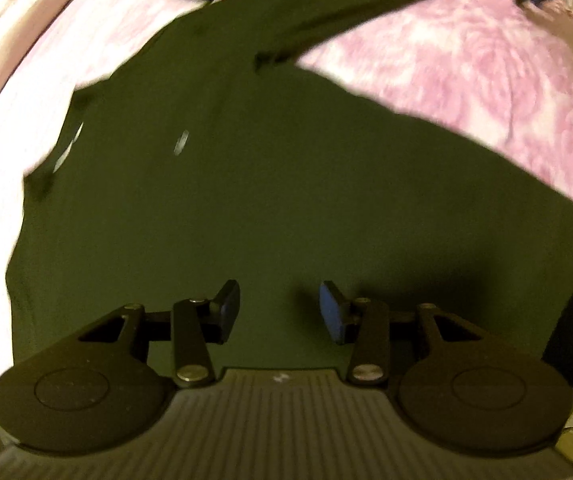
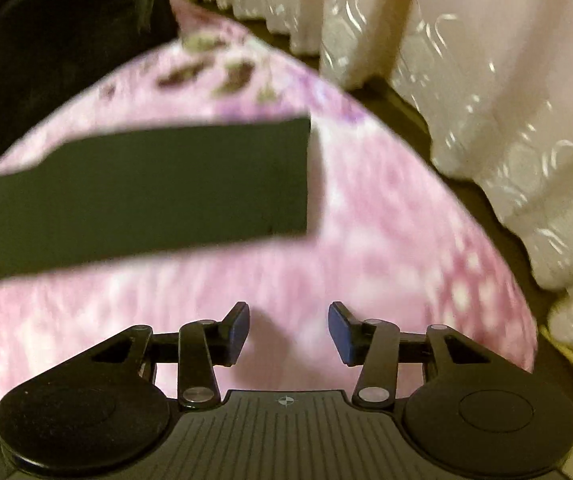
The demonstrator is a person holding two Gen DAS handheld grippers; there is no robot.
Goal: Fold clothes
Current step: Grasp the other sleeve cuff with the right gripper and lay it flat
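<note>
Green garment (image 1: 246,200) sprawls over pink floral bedspread (image 2: 366,240) near white curtains (image 2: 506,100); both tongs released

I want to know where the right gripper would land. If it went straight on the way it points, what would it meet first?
Probably the pink floral bedspread: the right gripper is open with only that cloth beyond its fingers. The dark green sleeve lies farther up and left, seemingly off the line, though blur leaves depth unclear.

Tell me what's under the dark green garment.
The dark green garment lies on a pink floral bedspread, visible around it. Whatever sits beneath its middle is covered.
</note>
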